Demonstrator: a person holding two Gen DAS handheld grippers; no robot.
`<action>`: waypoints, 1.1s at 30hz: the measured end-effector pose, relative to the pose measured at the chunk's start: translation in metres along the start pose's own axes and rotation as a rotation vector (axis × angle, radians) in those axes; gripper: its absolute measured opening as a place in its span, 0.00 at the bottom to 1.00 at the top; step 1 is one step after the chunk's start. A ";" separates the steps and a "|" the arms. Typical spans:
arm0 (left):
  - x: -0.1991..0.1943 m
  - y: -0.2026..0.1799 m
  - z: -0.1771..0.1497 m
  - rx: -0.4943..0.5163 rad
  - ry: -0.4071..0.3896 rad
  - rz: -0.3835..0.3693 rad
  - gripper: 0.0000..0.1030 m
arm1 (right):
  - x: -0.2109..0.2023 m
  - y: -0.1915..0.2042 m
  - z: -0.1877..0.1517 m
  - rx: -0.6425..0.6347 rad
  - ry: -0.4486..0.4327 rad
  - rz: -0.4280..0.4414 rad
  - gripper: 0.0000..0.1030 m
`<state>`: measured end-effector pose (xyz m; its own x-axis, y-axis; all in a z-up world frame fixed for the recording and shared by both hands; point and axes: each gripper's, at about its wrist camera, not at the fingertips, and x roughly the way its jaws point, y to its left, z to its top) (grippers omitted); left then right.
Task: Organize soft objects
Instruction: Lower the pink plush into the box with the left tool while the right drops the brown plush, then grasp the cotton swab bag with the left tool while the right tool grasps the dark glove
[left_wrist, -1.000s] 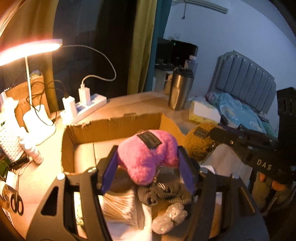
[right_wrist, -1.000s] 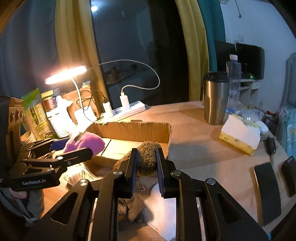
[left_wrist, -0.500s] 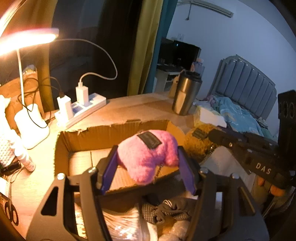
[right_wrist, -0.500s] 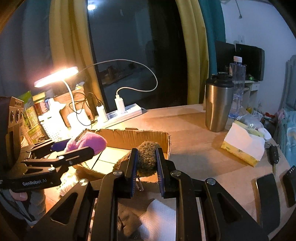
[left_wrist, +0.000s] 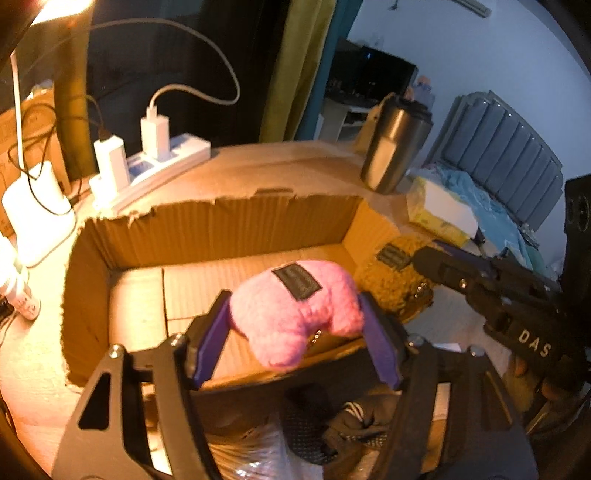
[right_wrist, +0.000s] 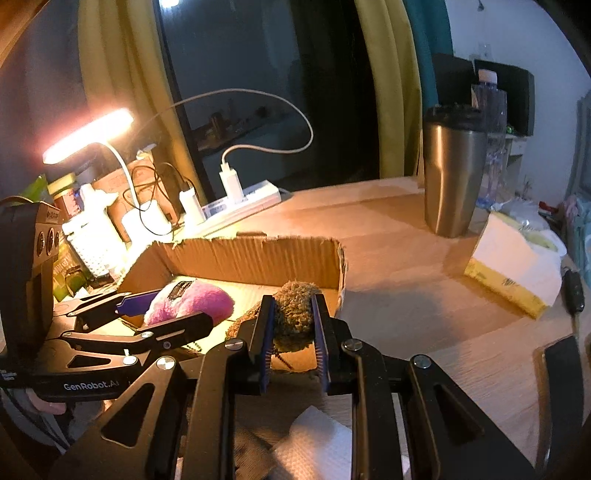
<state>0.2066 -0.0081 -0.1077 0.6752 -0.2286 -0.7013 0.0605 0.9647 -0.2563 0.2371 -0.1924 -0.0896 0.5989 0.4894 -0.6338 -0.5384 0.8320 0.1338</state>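
My left gripper (left_wrist: 293, 317) is shut on a pink plush toy (left_wrist: 295, 310) with a dark label and holds it over the near edge of an open cardboard box (left_wrist: 221, 229). My right gripper (right_wrist: 293, 314) is shut on a brown fuzzy plush toy (right_wrist: 295, 314) and holds it at the box's near right corner (right_wrist: 338, 254). The pink toy (right_wrist: 192, 299) and the left gripper (right_wrist: 162, 314) show in the right wrist view. The brown toy (left_wrist: 391, 277) and the right gripper (left_wrist: 424, 258) show in the left wrist view. The box floor looks bare.
A power strip with chargers (right_wrist: 236, 203), a lit desk lamp (right_wrist: 88, 136), a steel tumbler (right_wrist: 450, 173) and a tissue box (right_wrist: 509, 269) stand on the wooden table. Dark cloth and a plastic bag (left_wrist: 332, 435) lie below my left gripper. White paper (right_wrist: 314, 443) lies under my right gripper.
Both grippers moved forward with their toys toward the box. The pink toy now hangs over the box interior, and the brown toy has come to the box's right corner.
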 end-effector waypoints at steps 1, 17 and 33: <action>0.003 0.001 0.000 -0.005 0.012 0.004 0.68 | 0.002 -0.001 -0.001 0.002 0.006 0.001 0.22; -0.014 -0.001 -0.008 0.010 0.009 0.035 0.84 | -0.007 -0.001 -0.007 0.028 0.023 -0.021 0.38; -0.073 -0.003 -0.030 0.037 -0.099 0.004 0.84 | -0.043 0.026 -0.019 -0.003 -0.007 -0.032 0.48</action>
<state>0.1347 0.0015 -0.0754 0.7450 -0.2120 -0.6324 0.0829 0.9702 -0.2276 0.1861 -0.1972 -0.0738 0.6203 0.4640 -0.6324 -0.5206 0.8466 0.1107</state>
